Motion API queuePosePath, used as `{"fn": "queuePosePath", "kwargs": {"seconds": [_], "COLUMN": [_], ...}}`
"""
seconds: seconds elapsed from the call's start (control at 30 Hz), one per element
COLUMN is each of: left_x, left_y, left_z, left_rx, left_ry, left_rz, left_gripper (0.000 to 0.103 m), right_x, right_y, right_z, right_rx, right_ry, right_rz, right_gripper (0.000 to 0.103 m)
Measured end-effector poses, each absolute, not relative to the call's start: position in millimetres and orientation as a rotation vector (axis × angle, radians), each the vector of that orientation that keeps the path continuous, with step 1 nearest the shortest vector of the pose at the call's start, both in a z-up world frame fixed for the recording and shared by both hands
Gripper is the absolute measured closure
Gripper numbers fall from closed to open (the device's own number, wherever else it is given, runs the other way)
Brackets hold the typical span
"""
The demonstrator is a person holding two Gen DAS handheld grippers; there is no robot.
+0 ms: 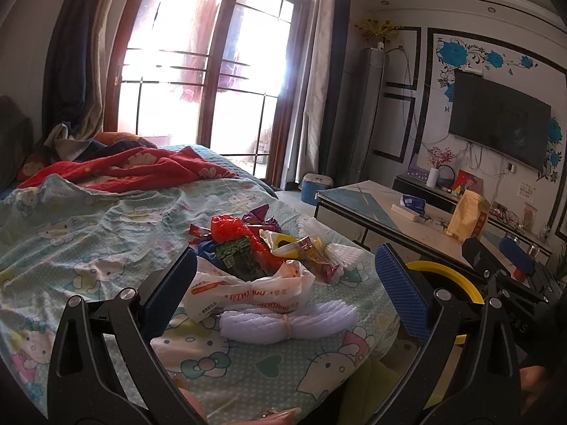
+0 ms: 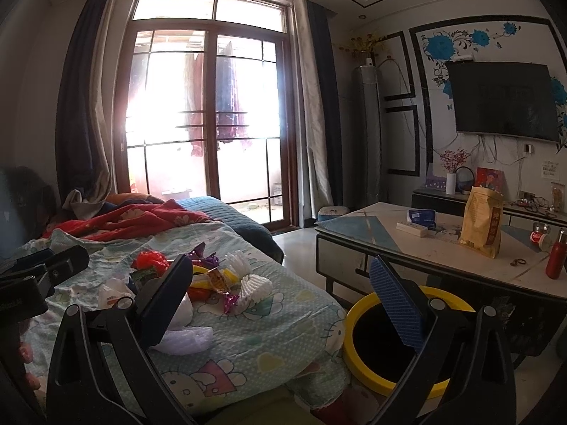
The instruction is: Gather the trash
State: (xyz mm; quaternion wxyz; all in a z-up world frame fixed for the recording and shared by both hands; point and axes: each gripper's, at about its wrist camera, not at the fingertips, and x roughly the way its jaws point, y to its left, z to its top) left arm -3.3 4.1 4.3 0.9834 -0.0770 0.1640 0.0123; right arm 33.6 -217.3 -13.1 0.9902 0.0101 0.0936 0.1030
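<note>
Both grippers spread, empty: left gripper (image 1: 287, 276), right gripper (image 2: 283, 276). Trash pile (image 1: 262, 248) sits near bed (image 1: 88, 241) front edge. Only right wrist shows full yellow-rimmed bin (image 2: 358, 347) on floor beside bed; bag lettering unreadable.

We held both claws level and pointing forward, side by side. Our left claw (image 1: 283, 283) stood wide open with nothing between its blue pads, and our right claw (image 2: 280, 294) gaped just as wide and empty. Each claw's black frame showed at the edge of the other's view.
</note>
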Motion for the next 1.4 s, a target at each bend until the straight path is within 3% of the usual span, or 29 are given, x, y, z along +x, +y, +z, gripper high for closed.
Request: {"fn": "queuePosePath", "kwargs": {"seconds": [0.8,1.2,1.4], "left_x": [7.7,59.9,87.9], "left_y": [62.3,114.0,125.3], "left_z": [-5.2,-46.7,-70.3], "left_rx": [-0.252,-0.352,-0.41], "left_ry": [0.371,0.552,0.631], "left_rz": [0.142,0.102,0.055], "left_gripper": [0.011,0.011,0.011], "right_x": [54.3,113.3,133.4], "right_y": [-146.5,-121.7,-120.6], "right_z": [-13.3,-59.5,-90.5], "right_rx": [-0.074,-0.05,0.005], "right_ry": [0.328,0.64,0.796], "right_rz": [0.504,0.483,0.495], "right_gripper": [0.006,0.006,0.023]}}
